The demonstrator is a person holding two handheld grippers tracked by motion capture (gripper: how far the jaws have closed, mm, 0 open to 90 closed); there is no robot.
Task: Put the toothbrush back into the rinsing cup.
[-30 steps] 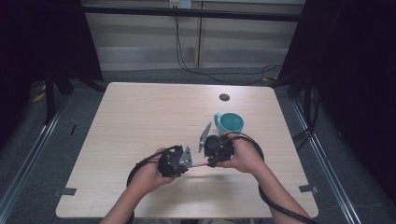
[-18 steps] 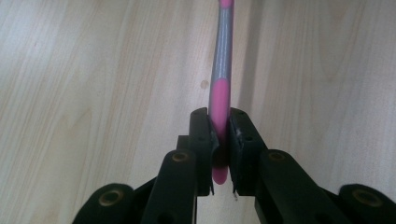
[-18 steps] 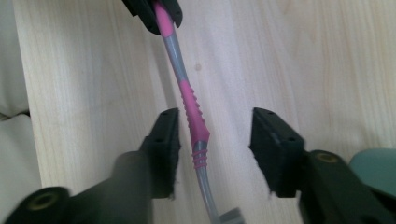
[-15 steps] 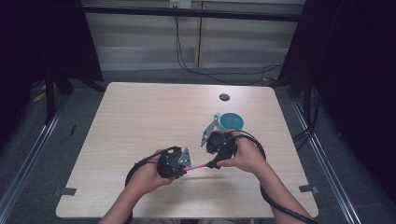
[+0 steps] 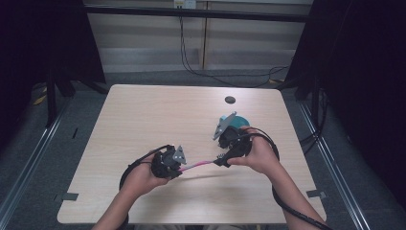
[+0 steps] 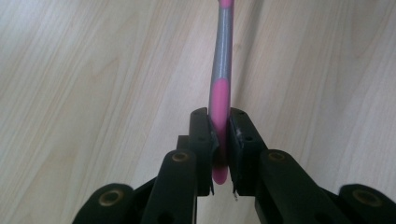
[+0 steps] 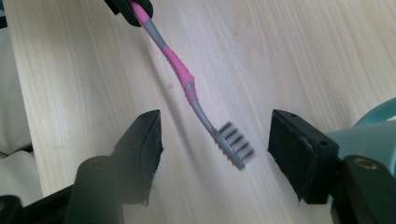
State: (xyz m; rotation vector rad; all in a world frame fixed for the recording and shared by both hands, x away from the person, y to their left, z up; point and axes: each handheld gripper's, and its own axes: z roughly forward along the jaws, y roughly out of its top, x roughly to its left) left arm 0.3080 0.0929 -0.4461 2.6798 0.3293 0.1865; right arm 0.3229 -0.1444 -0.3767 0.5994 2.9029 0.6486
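L gripper (image 6: 219, 140) clamped on pink/grey toothbrush (image 6: 220, 70) handle end; R gripper (image 7: 215, 158) wide open w/ bristle head between jaws, above surface (image 5: 143, 115).

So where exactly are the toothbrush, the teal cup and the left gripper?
toothbrush (image 7: 180, 72): right gripper view, on its pink grip section.
teal cup (image 5: 242, 120): high view, on its rim behind the right gripper.
left gripper (image 6: 219, 135): left gripper view, between its jaws clamping the handle.
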